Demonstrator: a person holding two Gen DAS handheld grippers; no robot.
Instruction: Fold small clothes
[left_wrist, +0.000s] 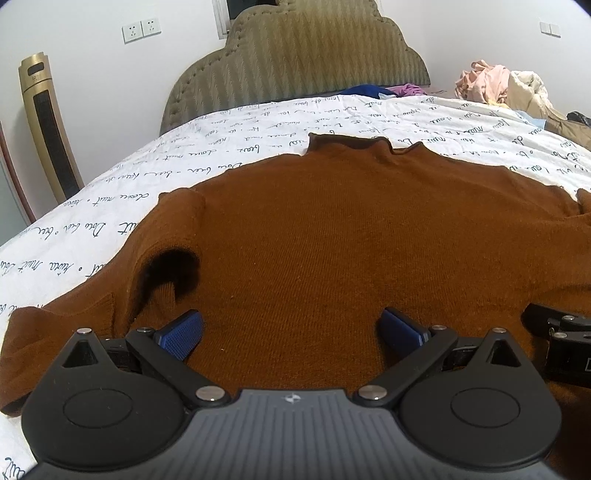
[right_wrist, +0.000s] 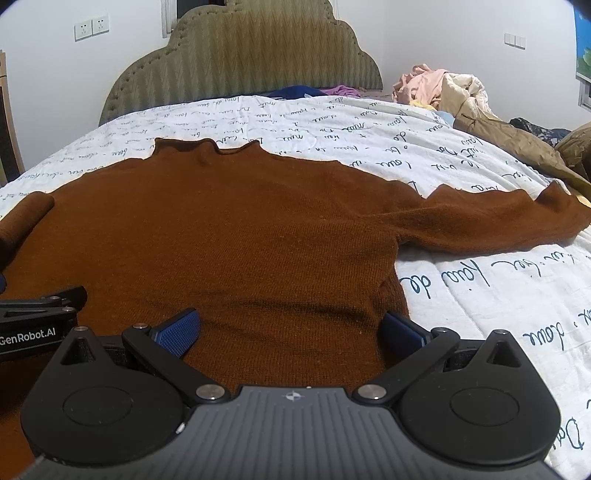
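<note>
A small brown knit sweater lies flat on the bed, collar toward the headboard. It also shows in the right wrist view. Its left sleeve is bunched and folded near the hem; its right sleeve stretches out to the right. My left gripper is open and empty, just above the lower body of the sweater. My right gripper is open and empty over the lower right part, its right finger near the sweater's side edge. Each gripper shows at the edge of the other's view.
The bed has a white quilt with script print and an olive padded headboard. A heap of clothes lies at the far right. A gold tower fan stands by the left wall.
</note>
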